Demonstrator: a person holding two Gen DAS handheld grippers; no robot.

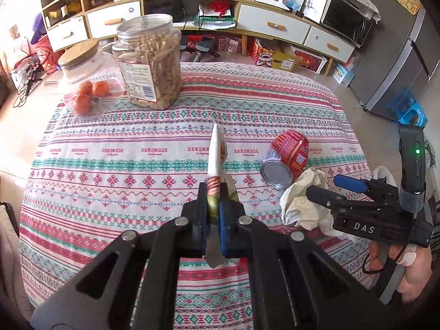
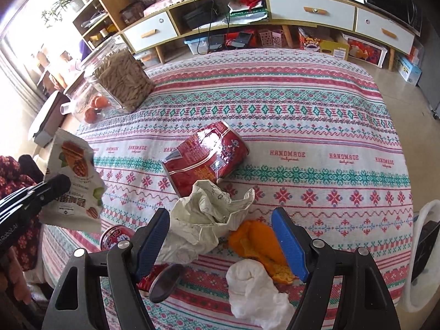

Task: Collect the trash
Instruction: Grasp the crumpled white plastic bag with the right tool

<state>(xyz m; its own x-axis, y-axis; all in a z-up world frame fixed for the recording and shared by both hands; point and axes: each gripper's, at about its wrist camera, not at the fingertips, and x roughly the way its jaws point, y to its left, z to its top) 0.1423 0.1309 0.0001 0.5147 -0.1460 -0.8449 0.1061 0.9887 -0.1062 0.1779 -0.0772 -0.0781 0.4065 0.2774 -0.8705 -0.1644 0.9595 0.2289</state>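
Crumpled paper (image 2: 209,214) is seen directly ahead of the right gripper (image 2: 220,239), between its spread jaws; a snack wrapper (image 1: 216,159) is clamped upright by the left gripper (image 1: 213,211).

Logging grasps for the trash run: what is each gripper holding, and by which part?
The left gripper pinches the snack wrapper by its lower end. The right gripper is open over the crumpled paper, holding nothing.

A: Left gripper (image 1: 213,203)?
B: Jaws closed on a wrapper (image 1: 215,154), held up above the table (image 1: 110,181).
A: Right gripper (image 2: 220,240)?
B: Jaws spread wide, holding nothing, low over the table, right of the left gripper; a hand (image 1: 412,272) grips its handle.
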